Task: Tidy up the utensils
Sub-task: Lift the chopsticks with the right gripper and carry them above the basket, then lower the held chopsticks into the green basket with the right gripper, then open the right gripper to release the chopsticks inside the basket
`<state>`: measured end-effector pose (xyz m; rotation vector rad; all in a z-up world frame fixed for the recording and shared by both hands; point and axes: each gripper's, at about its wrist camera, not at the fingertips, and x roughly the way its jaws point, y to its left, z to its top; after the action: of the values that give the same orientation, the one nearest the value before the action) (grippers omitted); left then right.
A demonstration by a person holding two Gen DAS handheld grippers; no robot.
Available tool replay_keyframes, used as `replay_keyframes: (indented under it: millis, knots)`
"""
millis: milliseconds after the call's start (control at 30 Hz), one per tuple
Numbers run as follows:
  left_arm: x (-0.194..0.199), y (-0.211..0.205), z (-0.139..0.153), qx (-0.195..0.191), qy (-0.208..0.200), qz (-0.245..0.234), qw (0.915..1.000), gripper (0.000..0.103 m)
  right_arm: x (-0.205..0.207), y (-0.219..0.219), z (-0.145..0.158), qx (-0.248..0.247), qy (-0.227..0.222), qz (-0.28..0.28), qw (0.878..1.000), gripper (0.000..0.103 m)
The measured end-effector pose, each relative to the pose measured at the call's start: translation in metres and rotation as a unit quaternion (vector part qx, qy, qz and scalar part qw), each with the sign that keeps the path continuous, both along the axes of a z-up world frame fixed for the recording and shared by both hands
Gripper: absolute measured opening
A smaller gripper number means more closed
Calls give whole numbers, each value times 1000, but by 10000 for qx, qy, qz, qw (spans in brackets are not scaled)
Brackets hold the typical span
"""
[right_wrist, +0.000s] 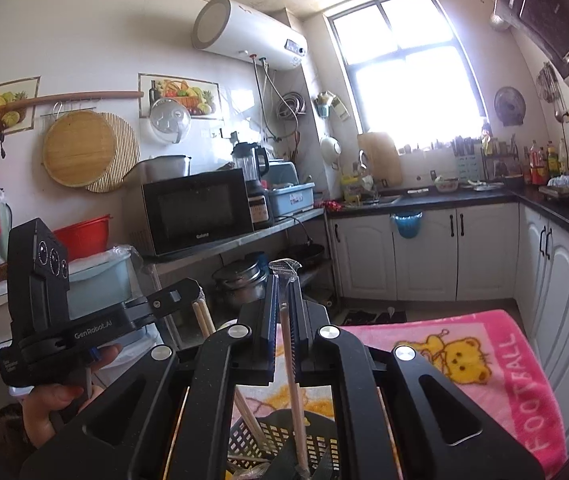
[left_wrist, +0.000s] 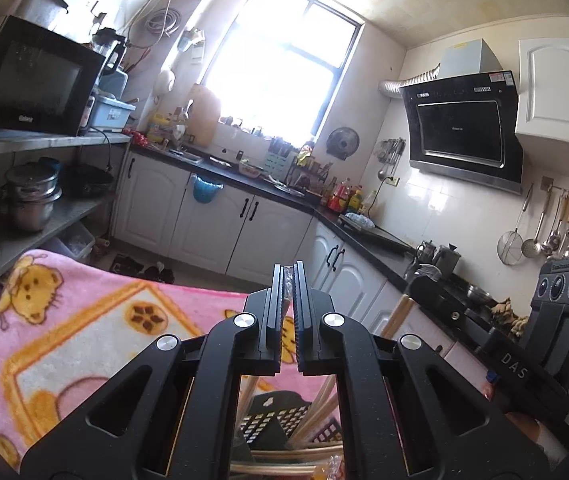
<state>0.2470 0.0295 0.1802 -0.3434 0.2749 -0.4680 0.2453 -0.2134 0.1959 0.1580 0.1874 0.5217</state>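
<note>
the right gripper [right_wrist: 284, 304] is clamping a wrapped utensil [right_wrist: 290, 360], a pale stick in clear plastic, between its two fingers; the wrapper's crinkled top is poking out above the fingertips and the stick is running down into a black slotted basket [right_wrist: 272, 436] below. a pair of wooden chopsticks [right_wrist: 204, 316] is standing just beside it on the left, its lower ends sitting in the same basket. the basket is resting on a pink cartoon-bear blanket [right_wrist: 484, 364] at the blanket's near edge.

the left gripper [left_wrist: 288, 292] is showing its fingers drawn almost together with only a thin slit between them; something thin seems to be sitting in that slit, but what it is cannot be told. under it, the basket [left_wrist: 268, 420] and several light wooden chopsticks [left_wrist: 324, 396] are appearing through the frame's opening, over the same blanket [left_wrist: 64, 320]. in the right wrist view, a hand [right_wrist: 60, 392] is gripping the left device's handle at the lower left.
</note>
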Motion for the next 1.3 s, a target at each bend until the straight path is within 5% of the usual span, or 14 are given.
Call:
replay_keyframes:
  millis: [733,1033,1300]
  knots:
    - [1,3,-50,-80,651,-69,9978,3,6,7,-47,-53,633,64,9980,6]
    - [-8,6,-57,-33,793,-75,9968,24,-1,-1,-56,-135,783,-16,9968,17]
    - [-21,14,-56,-53,848,-8,9964,52,-12,-11,-64,-175,1013,-105,9946,22]
